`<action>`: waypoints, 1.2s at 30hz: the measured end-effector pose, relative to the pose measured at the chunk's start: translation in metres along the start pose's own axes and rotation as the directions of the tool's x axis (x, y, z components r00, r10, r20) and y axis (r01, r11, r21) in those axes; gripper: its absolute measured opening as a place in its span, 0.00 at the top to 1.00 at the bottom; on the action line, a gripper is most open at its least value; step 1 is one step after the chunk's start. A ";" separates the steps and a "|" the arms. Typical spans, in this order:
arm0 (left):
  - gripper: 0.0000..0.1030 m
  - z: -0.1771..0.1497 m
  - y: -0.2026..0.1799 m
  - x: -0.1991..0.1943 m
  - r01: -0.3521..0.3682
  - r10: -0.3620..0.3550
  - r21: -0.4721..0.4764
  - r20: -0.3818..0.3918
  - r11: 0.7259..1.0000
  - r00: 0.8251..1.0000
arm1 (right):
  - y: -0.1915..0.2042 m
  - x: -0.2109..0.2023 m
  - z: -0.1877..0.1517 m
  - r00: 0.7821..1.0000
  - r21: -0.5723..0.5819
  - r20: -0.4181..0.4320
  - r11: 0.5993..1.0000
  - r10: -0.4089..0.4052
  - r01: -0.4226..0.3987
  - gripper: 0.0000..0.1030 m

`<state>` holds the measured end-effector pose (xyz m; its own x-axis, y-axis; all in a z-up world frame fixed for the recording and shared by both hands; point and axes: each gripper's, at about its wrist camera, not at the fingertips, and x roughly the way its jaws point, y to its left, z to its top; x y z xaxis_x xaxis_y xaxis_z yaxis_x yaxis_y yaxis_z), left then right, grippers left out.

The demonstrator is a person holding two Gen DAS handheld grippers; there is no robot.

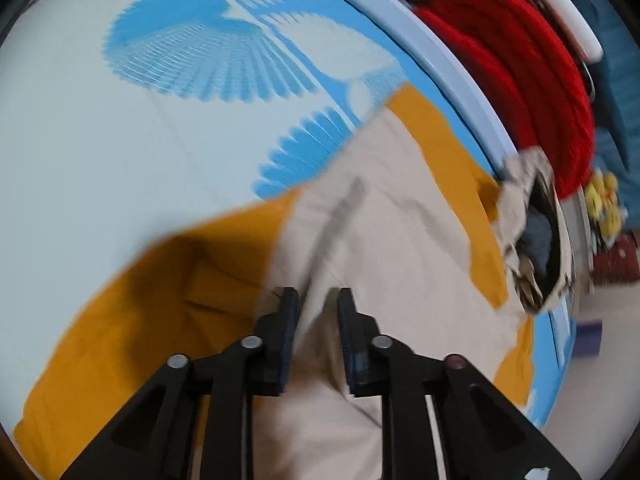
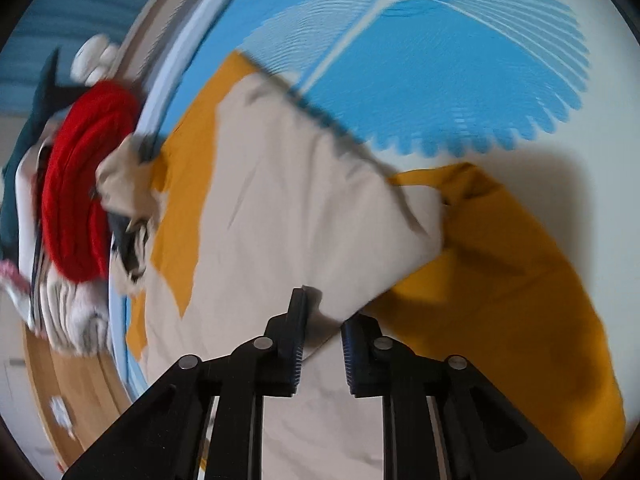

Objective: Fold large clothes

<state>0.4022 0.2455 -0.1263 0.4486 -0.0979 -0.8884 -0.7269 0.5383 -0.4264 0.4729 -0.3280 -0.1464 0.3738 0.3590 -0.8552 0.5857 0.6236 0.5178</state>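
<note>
The beige garment lay spread over a mustard-yellow cloth on the blue-and-white patterned tabletop. The left claw stood narrowly parted astride a raised beige fold; whether it pinched was unclear. The right claw, likewise parted, had a beige corner between its jaws. Soft and light, the fabric would probably drape and slip; hems and corners seemed the best holds.

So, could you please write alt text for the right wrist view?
The right gripper, jaws slightly apart with beige cloth between them, hangs over a beige garment lying on a mustard-yellow garment, both spread on a blue-and-white patterned surface. A red knit item sits in a pile at the left edge.
</note>
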 end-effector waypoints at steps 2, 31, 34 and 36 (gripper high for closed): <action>0.88 0.007 0.009 -0.009 -0.033 0.034 -0.033 0.043 0.999 0.998 | -0.006 -0.004 0.003 0.999 0.026 0.027 0.999 -0.036 0.036 0.83; 0.77 -0.020 -0.047 0.024 0.014 0.019 0.273 -0.118 0.962 0.993 | 0.045 -0.013 0.001 0.980 -0.247 0.111 0.950 -0.168 0.191 0.64; 0.79 -0.027 -0.036 0.040 -0.014 0.056 0.226 -0.183 0.974 0.981 | 0.059 -0.024 -0.007 0.974 -0.302 0.160 0.932 -0.160 0.202 0.64; 0.79 -0.031 -0.047 0.029 -0.034 0.073 0.272 -0.134 0.962 0.988 | 0.073 -0.039 -0.014 0.967 -0.370 0.214 0.905 -0.135 0.208 0.64</action>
<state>0.4337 0.1916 -0.1368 0.3206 -0.1701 -0.9318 -0.5726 0.7488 -0.3337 0.4913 -0.2870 -0.0759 0.4365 0.1144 -0.8924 0.3417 0.8965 0.2821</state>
